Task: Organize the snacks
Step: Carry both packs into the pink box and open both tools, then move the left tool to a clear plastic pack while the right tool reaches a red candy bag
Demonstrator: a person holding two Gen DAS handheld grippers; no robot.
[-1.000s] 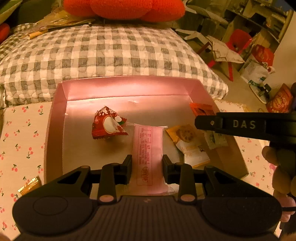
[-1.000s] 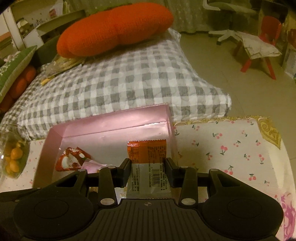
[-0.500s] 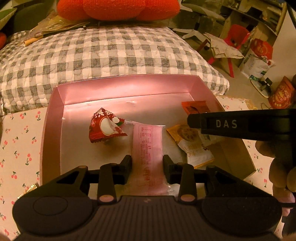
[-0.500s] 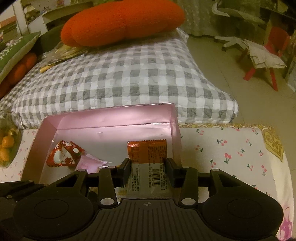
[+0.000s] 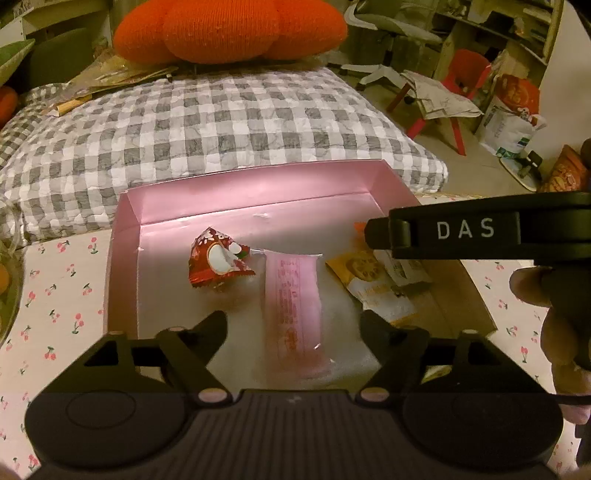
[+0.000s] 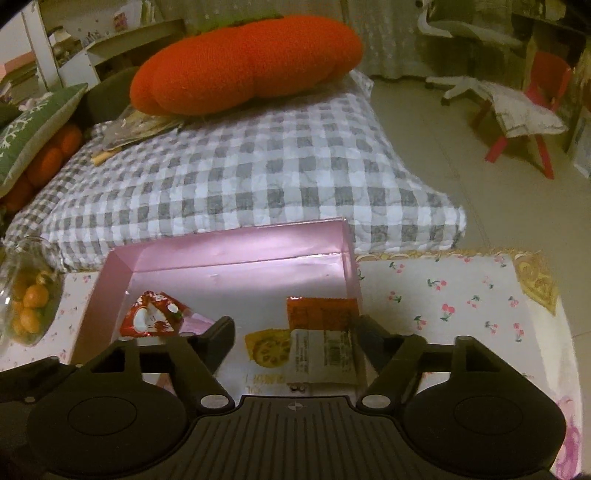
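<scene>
A pink box [image 5: 258, 184] holds several snacks: a red triangular packet [image 5: 218, 262], a long pink packet [image 5: 295, 306], a yellow cookie packet [image 5: 369, 280] and an orange-and-white packet [image 6: 323, 328]. My left gripper [image 5: 293, 325] is open, its fingers wide on either side of the pink packet, which lies on the box floor. My right gripper [image 6: 295, 332] is open above the orange-and-white packet, which rests in the box by its right wall. The right gripper shows from the side in the left wrist view [image 5: 461, 229]. The box [image 6: 236, 251] and red packet [image 6: 151, 314] show in the right wrist view.
The box stands on a cherry-print cloth [image 6: 443, 302]. A grey checked cushion [image 5: 221, 122] with an orange pillow [image 5: 229, 29] lies behind it. A glass bowl of small oranges [image 6: 26, 306] stands left of the box. Red chairs and bags are on the floor at right.
Both grippers have opened. The pink packet and the orange-and-white packet, held before, now lie loose in the box. Both grippers have drawn back and up a little.
</scene>
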